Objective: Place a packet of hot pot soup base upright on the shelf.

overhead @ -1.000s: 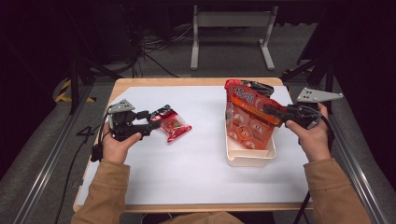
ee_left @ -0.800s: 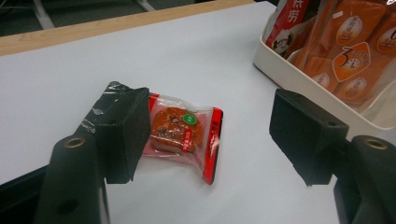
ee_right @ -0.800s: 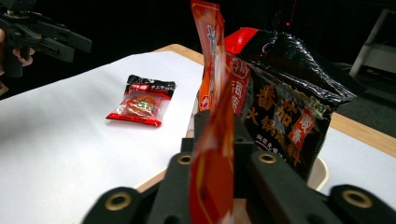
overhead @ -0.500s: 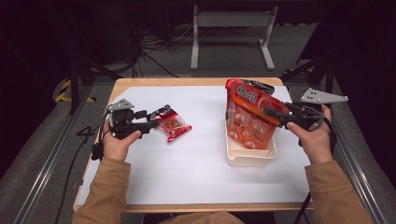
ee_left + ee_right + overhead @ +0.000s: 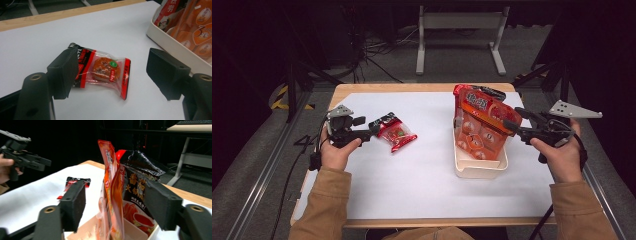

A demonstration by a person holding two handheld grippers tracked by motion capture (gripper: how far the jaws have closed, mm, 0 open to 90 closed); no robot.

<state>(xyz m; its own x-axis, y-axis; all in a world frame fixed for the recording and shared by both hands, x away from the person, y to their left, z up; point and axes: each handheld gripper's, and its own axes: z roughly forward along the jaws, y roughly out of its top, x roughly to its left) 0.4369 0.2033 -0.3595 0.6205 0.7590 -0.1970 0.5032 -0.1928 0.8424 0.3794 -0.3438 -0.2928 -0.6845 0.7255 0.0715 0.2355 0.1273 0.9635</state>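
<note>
While right claw (image 5: 115, 205) gapes, orange pouch (image 5: 112, 192) untouched.

High view looks down on the tabletop (image 5: 427, 190); both gripper views sit close, sharing the small snack packet (image 5: 102, 71)
</note>
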